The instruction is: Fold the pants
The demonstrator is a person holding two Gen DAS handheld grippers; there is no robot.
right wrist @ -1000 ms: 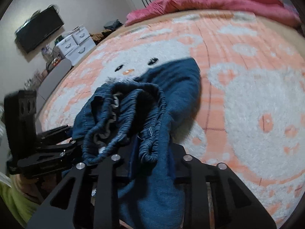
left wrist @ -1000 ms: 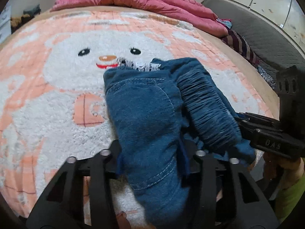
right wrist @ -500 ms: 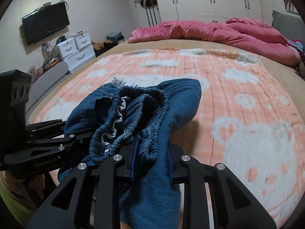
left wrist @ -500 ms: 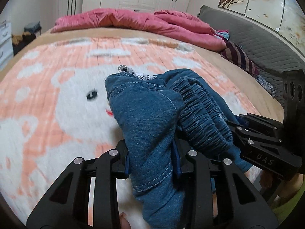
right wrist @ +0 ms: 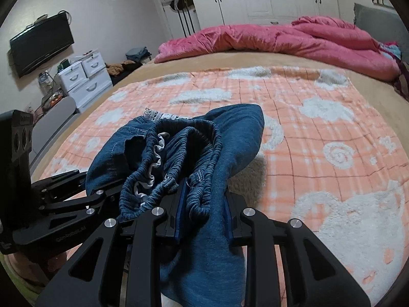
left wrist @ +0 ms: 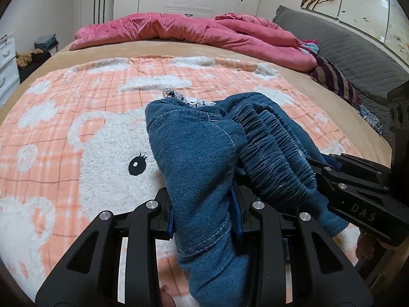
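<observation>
Item: pants (left wrist: 199,158), blue denim with a gathered elastic waistband (right wrist: 179,153); white lace trim shows at the far edge.
Location: bunched and held up between the two grippers, above the peach bear-print blanket (left wrist: 76,128) on the bed; whether the far end touches the blanket cannot be told.
Handling, judged: soft and limp, light to moderate weight. The cloth sags and bunches wherever unsupported. Denim weave looks non-slip. Not fragile.
Grasp zones, judged: the waistband corners or the side seams, where thick stitched layers give the firmest hold.
Left gripper (left wrist: 204,217): jaws closed on a thick fold of denim, which hangs down below them.
Right gripper (right wrist: 203,212): jaws closed on cloth at the waistband end, with the gathered elastic piled just beyond.
Pose: both grippers point forward across the bed, roughly level, side by side and close together; each appears at the edge of the other's view.
Slack: the garment bulges in a heap between the two holds, not drawn taut.
</observation>
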